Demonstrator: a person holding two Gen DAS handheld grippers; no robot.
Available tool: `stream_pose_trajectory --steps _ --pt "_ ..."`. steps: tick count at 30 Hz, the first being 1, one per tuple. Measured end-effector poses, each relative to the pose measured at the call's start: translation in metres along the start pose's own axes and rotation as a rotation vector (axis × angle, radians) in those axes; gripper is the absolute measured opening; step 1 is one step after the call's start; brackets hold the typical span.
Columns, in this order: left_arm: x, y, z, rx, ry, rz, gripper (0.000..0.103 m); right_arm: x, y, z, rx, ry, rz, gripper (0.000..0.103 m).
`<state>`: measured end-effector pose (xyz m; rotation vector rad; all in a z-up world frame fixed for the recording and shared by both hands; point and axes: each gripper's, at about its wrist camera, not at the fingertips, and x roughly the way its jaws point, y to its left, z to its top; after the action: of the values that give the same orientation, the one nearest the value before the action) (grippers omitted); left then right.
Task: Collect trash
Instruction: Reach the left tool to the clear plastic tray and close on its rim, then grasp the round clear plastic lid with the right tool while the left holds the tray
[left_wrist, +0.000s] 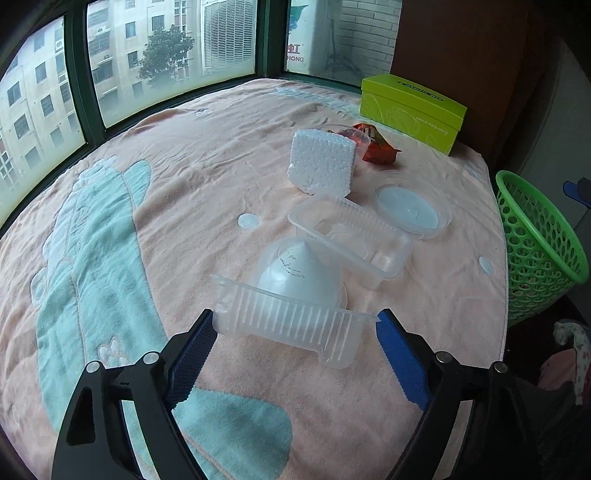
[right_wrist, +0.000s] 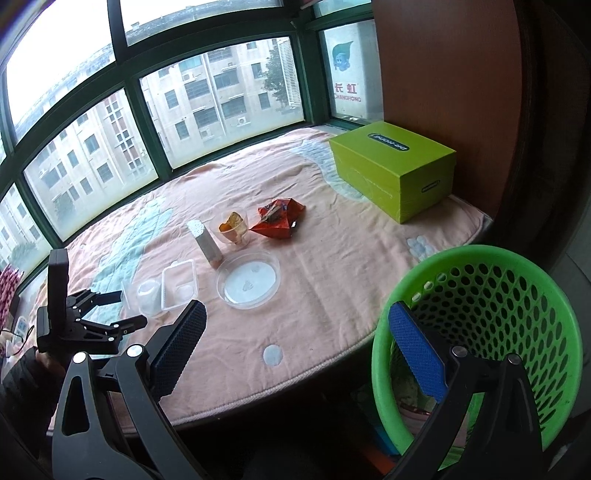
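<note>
Left wrist view: left gripper (left_wrist: 295, 325) jaws wide, straddling a clear ribbed plastic tray (left_wrist: 291, 325) at lower centre — left pad touching its end. Right wrist view: right gripper (right_wrist: 295, 350) jaws wide, empty — green mesh basket (right_wrist: 517, 295) at lower right.

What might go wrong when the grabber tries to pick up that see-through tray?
1. The open left gripper straddles the ribbed clear plastic tray; thin plastic may buckle or slip when squeezed.
2. The upturned clear plastic cup sits right behind the tray and might get knocked over.
3. The green mesh plastic basket stands beyond the blanket's edge, so light trash might miss it.
</note>
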<state>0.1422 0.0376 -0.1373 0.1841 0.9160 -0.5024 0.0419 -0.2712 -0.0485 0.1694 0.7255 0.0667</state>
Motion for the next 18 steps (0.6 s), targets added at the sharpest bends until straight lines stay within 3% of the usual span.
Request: stream_pose_trajectory --steps 9,18 --pt "-0.01 0.002 -0.002 -0.008 -0.027 0.005 0.081 0.003 0.005 0.001 -0.005 0.0 0.011 0.098" --pt "-0.032 0.013 -0.009 -0.078 -0.033 0.023 0.081 0.015 0.014 0.0 -0.024 0.019 0.039 0.098"
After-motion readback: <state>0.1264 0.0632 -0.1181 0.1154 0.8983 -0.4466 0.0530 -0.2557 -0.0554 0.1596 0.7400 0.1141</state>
